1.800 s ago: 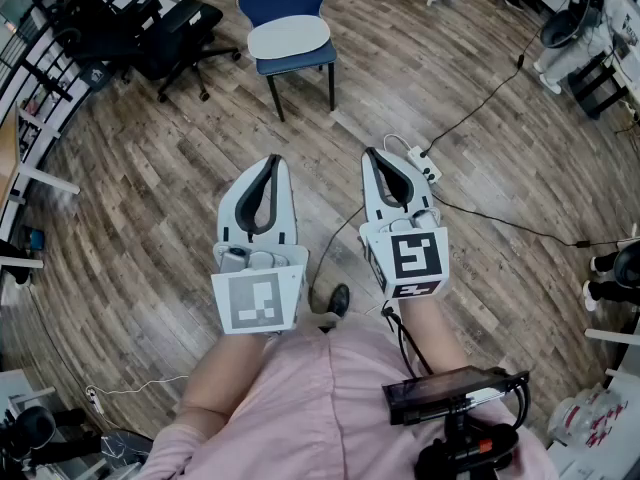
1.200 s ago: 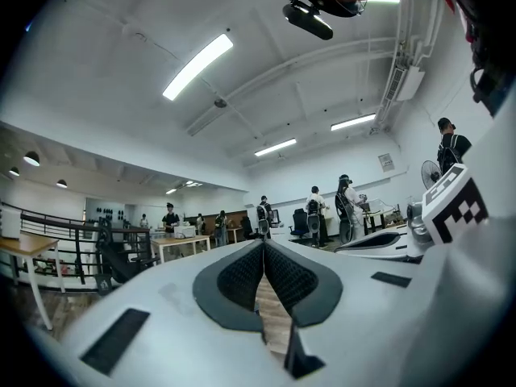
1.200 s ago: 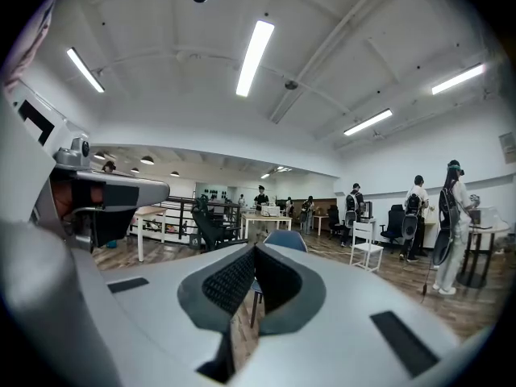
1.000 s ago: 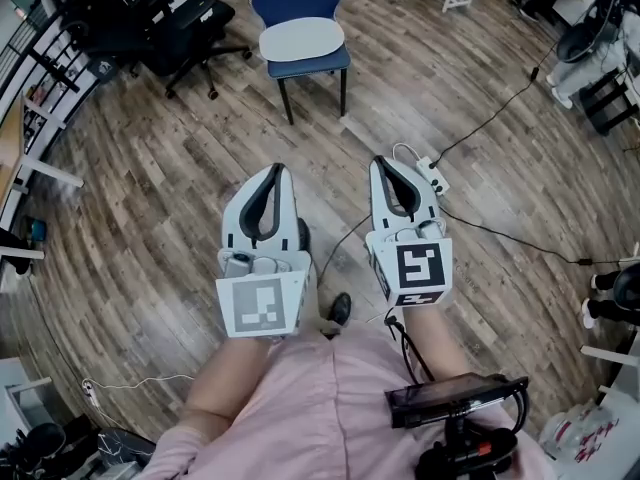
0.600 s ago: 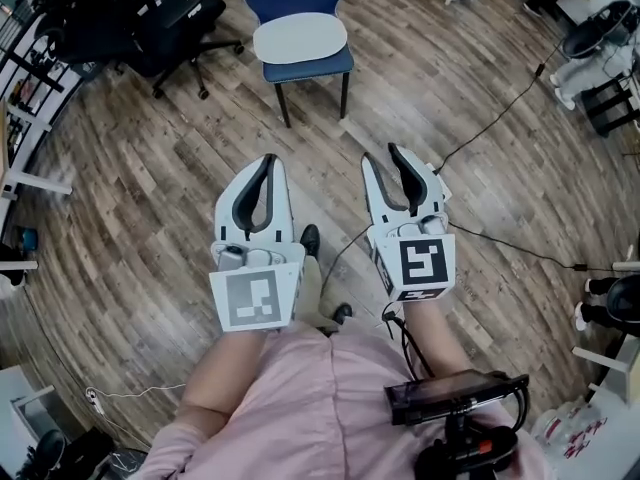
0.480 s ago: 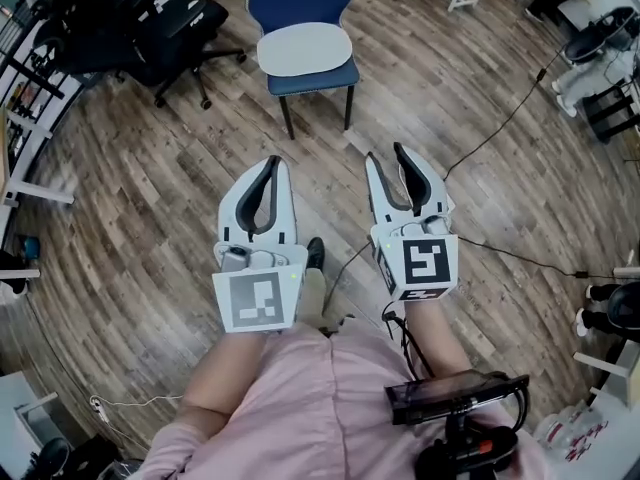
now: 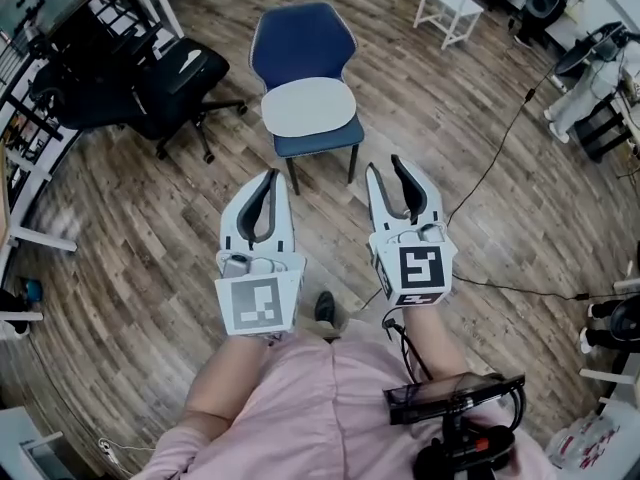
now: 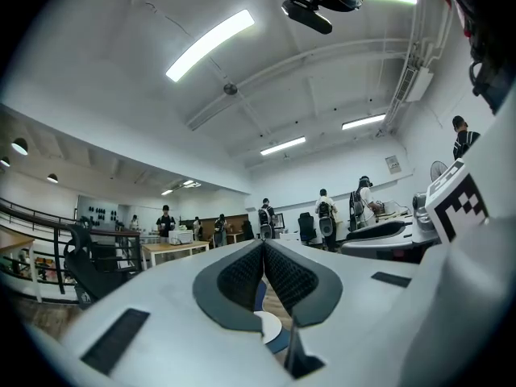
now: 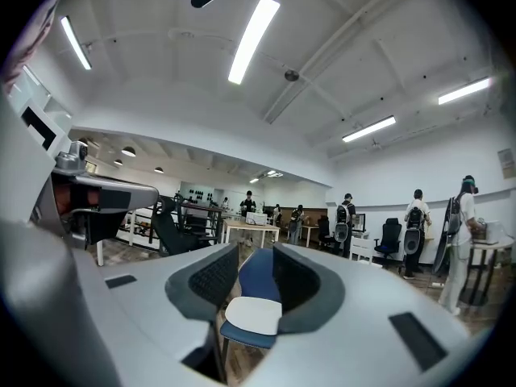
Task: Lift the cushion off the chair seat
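A blue chair stands on the wood floor ahead of me, with a flat white oval cushion lying on its seat. Both grippers are held in the air short of the chair, touching nothing. My left gripper is shut and empty, pointing at the chair's front left leg. My right gripper stands open just right of the chair's front. In the right gripper view, the cushion and chair back show between the open jaws of the right gripper. The left gripper shows closed pads, with a sliver of cushion below.
A black office chair stands left of the blue chair, beside a dark railing. A white stool is at the back right. A black cable runs over the floor to the right. People stand at desks far off.
The blue chair has drawn nearer as I walked toward it. My right gripper went from shut to open. The left gripper stayed shut.
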### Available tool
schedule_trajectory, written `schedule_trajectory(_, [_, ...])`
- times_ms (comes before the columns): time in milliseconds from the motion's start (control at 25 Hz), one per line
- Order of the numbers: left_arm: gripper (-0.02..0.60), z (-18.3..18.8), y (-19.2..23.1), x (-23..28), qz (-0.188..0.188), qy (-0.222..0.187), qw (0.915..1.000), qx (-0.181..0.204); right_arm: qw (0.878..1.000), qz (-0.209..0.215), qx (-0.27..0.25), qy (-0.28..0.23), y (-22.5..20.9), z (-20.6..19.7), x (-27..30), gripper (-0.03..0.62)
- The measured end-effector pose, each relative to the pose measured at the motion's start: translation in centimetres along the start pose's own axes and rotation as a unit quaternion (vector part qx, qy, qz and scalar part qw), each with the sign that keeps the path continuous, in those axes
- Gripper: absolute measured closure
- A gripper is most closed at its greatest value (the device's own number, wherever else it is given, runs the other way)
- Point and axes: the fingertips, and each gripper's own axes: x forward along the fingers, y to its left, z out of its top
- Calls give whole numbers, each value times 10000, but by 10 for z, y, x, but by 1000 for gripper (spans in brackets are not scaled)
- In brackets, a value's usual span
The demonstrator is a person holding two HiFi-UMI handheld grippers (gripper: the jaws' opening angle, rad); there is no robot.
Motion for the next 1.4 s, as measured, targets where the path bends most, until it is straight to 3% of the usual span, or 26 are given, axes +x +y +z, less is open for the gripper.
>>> schedule_trajectory(360, [568, -30, 8, 43, -160, 251, 9995, -77, 9998, -80, 53, 191, -13, -17, 41, 472])
schedule_trajectory(840, [568, -65, 0, 131, -182, 579, 9981, 47, 9989, -75, 276, 361, -68, -51, 113, 478])
schedule_trajectory(1160, [568, -85, -2, 239, 28, 886, 9959, 163, 9974, 155, 444, 554, -138, -77, 207, 481])
schedule_trajectory(1400, [568, -83, 8, 323, 426, 949, 9941, 305, 9964, 538, 452, 478, -190, -74, 295, 482])
